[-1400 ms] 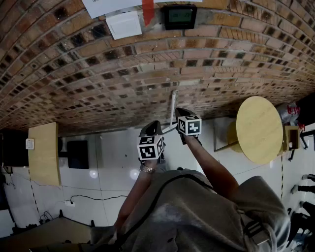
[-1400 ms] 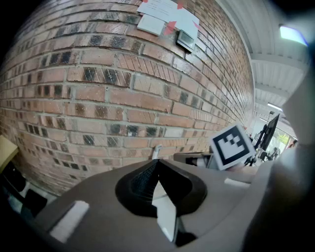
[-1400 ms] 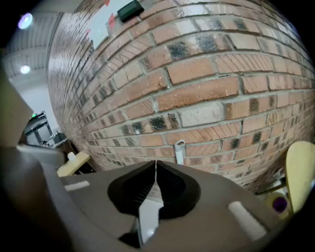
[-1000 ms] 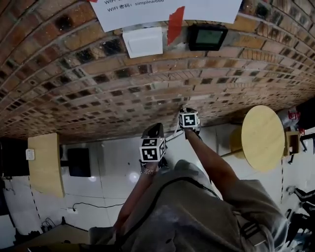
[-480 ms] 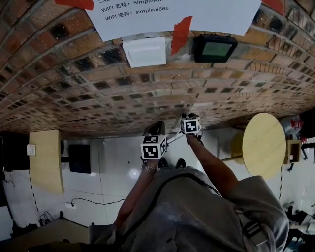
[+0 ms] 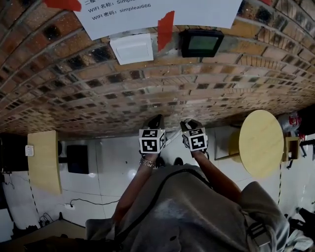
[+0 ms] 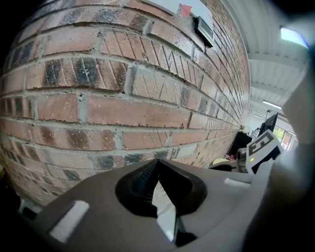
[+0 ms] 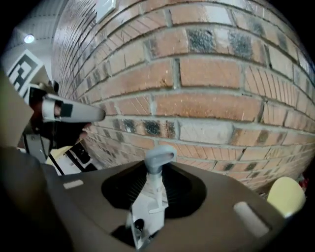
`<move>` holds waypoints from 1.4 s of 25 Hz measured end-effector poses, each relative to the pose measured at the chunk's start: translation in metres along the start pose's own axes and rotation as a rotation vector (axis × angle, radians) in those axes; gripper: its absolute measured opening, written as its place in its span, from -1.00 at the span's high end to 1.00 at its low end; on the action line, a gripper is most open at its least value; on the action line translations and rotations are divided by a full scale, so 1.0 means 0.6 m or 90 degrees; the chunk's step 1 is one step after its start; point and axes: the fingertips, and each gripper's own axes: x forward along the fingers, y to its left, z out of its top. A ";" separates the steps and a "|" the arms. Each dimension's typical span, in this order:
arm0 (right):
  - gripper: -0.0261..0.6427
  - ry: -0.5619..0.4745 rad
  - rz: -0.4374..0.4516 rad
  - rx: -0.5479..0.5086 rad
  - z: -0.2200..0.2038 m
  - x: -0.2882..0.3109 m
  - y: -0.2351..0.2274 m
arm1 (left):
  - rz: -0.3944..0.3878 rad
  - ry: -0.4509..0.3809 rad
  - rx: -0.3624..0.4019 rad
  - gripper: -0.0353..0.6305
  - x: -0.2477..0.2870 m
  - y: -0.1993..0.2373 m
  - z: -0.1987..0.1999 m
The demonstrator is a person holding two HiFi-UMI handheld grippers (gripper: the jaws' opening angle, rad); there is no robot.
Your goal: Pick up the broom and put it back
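Note:
The broom's pale handle [image 8: 153,197] ends in a grey cap with a hanging hole [image 8: 158,158], and my right gripper [image 8: 158,173] is shut on it just below that cap, close to the brick wall. In the left gripper view a pale strip of the handle [image 7: 166,211] lies between the black pads of my left gripper [image 7: 156,170], which is shut on it. From the head view the left gripper [image 6: 156,121] and right gripper [image 6: 188,124] hang side by side before the wall, a short bit of handle [image 6: 171,134] showing between them. The broom's head is hidden.
The brick wall [image 6: 98,93] fills the front; it carries a white plate [image 6: 132,48], a small black screen [image 6: 199,43] and a taped paper notice [image 6: 147,10]. A round wooden table [image 6: 261,142] stands at the right, a rectangular wooden one [image 6: 43,160] and a black box [image 6: 78,158] at the left.
My right gripper has risen toward the camera and now sits level with the left one. The left gripper shifted a little. Both keep hold of the handle.

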 end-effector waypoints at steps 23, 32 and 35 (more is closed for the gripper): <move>0.63 0.026 0.055 0.014 0.007 -0.013 0.026 | 0.018 0.011 -0.011 0.93 0.001 -0.016 -0.004; 0.63 0.141 0.051 0.018 -0.073 0.155 -0.008 | 0.044 0.008 -0.020 0.93 -0.022 -0.011 -0.015; 0.63 0.152 0.033 0.027 -0.089 0.179 -0.020 | 0.059 0.013 -0.027 0.93 -0.036 -0.004 -0.029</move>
